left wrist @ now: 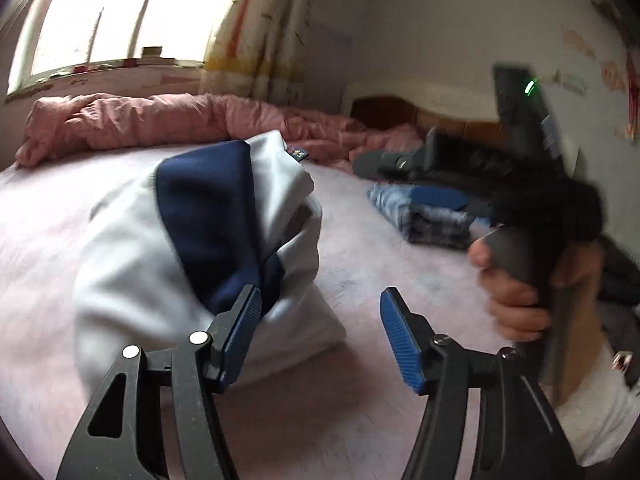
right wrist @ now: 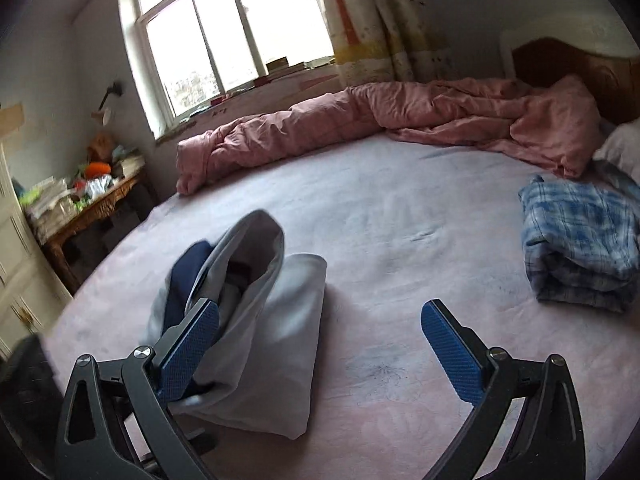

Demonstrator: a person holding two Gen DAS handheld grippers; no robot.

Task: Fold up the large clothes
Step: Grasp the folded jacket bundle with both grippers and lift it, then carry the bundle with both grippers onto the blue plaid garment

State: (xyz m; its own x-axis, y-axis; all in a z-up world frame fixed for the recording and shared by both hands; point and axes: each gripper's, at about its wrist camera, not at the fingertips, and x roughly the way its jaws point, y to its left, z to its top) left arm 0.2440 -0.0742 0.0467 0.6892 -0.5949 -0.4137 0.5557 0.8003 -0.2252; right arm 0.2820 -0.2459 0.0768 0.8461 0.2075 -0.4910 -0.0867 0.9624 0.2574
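On pink bed (right wrist: 400, 216), white-navy garment (right wrist: 256, 320): label unreadable.

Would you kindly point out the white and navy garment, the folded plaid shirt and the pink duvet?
white and navy garment (left wrist: 208, 216): left wrist view, on its navy panel.
folded plaid shirt (right wrist: 580, 240): right wrist view, on its top layer.
pink duvet (right wrist: 460, 116): right wrist view, on its crumpled middle.

A rumpled pink duvet (right wrist: 400, 120) is heaped along the far edge of a pink-sheeted bed (right wrist: 400, 220) beneath a bright window (right wrist: 236, 36), flanked by a patterned curtain (right wrist: 384, 16) and a cluttered wooden side table (right wrist: 100, 204).
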